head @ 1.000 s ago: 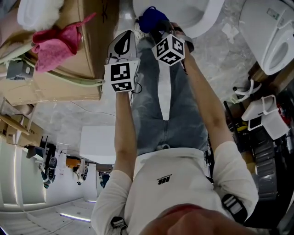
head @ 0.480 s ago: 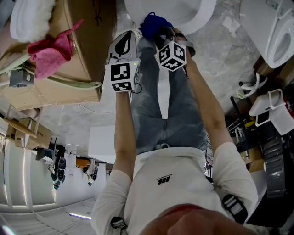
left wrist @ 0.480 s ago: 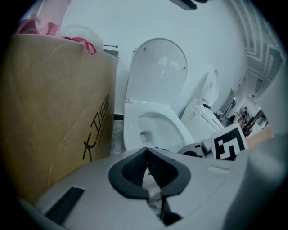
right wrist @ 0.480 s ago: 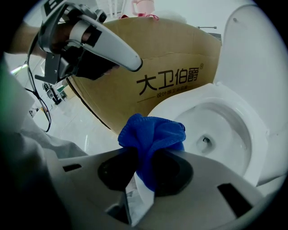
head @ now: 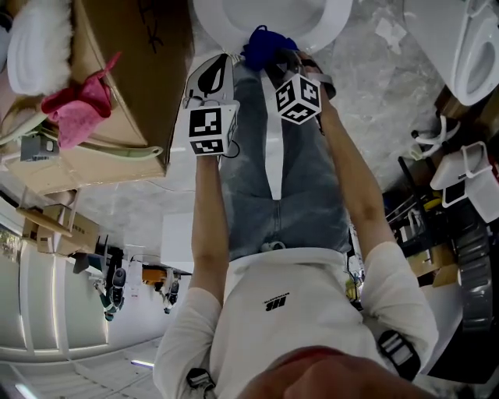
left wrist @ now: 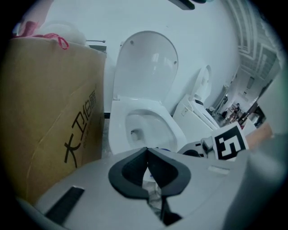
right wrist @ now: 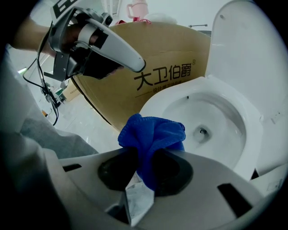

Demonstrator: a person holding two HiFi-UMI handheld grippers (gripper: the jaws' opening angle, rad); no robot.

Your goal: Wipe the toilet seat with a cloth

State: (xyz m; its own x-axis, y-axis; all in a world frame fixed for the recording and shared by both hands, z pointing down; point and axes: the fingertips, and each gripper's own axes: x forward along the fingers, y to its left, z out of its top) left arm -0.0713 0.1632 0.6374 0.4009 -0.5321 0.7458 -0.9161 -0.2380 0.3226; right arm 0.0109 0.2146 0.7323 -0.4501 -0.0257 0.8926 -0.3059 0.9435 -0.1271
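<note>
A white toilet with its lid up (left wrist: 146, 67) stands ahead; its seat rim (right wrist: 157, 101) and bowl (head: 273, 19) show at the top of the head view. My right gripper (right wrist: 143, 164) is shut on a bunched blue cloth (right wrist: 152, 137), held just short of the seat's near edge; the blue cloth (head: 265, 45) shows against the rim in the head view. My left gripper (left wrist: 147, 168) is shut with nothing in it, held left of the right one (head: 214, 78), beside the cardboard box.
A large brown cardboard box (left wrist: 54, 112) with printed characters stands left of the toilet, with a pink cloth (head: 78, 109) on top. Another white toilet (head: 468, 47) stands at the right. White fixtures (head: 460, 183) and dark clutter lie along the right side. The floor is grey marble (head: 374, 86).
The head view has shifted so the toilet rim sits nearer the top centre. Both grippers hold their poses, and the blue cloth now lies against the rim's near edge.
</note>
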